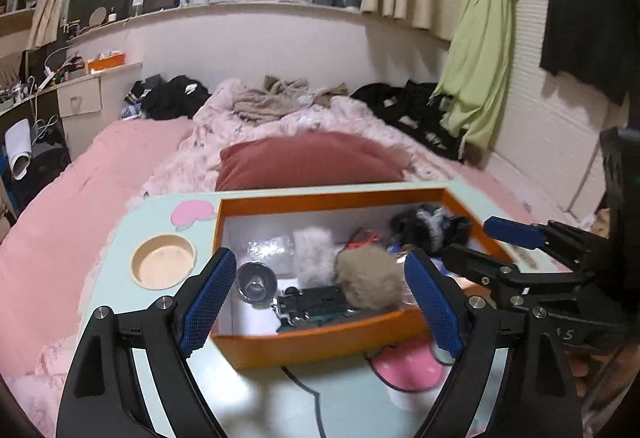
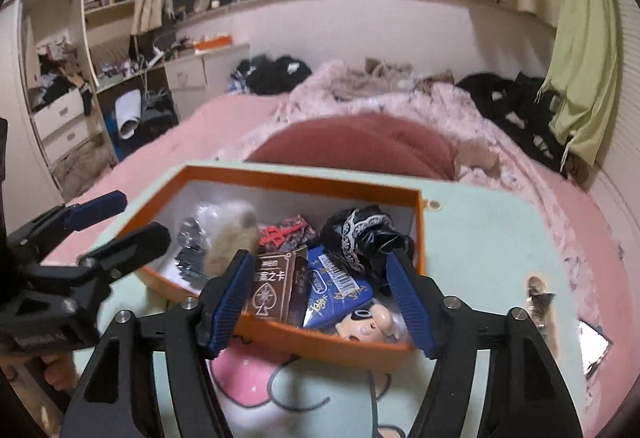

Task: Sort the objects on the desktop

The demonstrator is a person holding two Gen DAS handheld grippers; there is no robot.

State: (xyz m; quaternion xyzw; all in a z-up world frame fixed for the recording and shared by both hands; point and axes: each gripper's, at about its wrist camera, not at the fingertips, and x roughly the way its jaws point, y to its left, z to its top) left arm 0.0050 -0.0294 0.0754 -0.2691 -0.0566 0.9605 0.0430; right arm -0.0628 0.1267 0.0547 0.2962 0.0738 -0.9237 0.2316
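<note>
- Pale green lap table (image 1: pixel 120 238) with a round cup recess (image 1: pixel 164 266) stands on a pink bed (image 1: pixel 100 165).
- Left gripper (image 1: pixel 320 302) hovers before the orange cardboard box (image 1: pixel 320 342), jaws spread wide, holding nothing.
- Inside the box: shiny metal cup (image 1: pixel 256 282), beige fluffy pompom (image 1: pixel 370 284), brown card box (image 2: pixel 276 288), black lace cloth (image 2: pixel 360 234).
- Right gripper (image 2: pixel 320 298) hovers at the box's near wall, jaws spread, empty.

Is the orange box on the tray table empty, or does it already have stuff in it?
Not empty. The orange box holds a beige pompom, a brown card pack, a blue packet and black lace fabric.
</note>
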